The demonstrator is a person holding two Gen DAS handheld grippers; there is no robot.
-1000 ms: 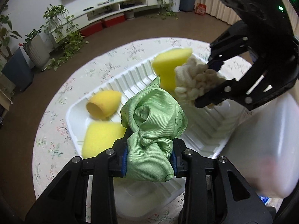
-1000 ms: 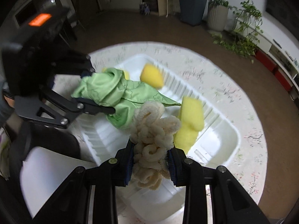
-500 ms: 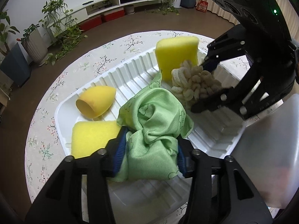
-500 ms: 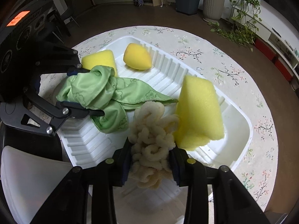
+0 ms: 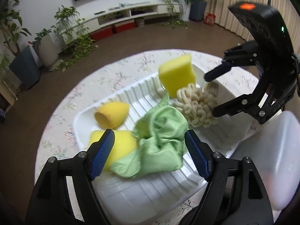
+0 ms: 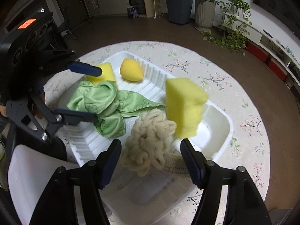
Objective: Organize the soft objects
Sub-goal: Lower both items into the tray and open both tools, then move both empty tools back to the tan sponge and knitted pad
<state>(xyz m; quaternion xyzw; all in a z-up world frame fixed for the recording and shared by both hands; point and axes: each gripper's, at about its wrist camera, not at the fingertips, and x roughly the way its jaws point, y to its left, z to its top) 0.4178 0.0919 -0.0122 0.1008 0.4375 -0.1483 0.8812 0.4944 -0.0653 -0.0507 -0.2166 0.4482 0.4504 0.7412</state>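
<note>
Your left gripper (image 5: 149,152) and right gripper (image 6: 151,160), jaws just opened and gripping nothing, hover over the green cloth (image 5: 161,142) and cream chenille mitt (image 6: 148,142) released mid-tray (image 6: 223,120) beside three yellow sponges, leaving seemingly little to sort.

a white ribbed tray (image 6: 223,123) on a round floral table (image 6: 234,86) is crowded: green cloth (image 5: 161,140), cream chenille bundle (image 6: 150,140), three yellow sponges. bare tray floor shows only at the right end in the right wrist view. a white bin (image 5: 277,168) blocks the near side.
</note>
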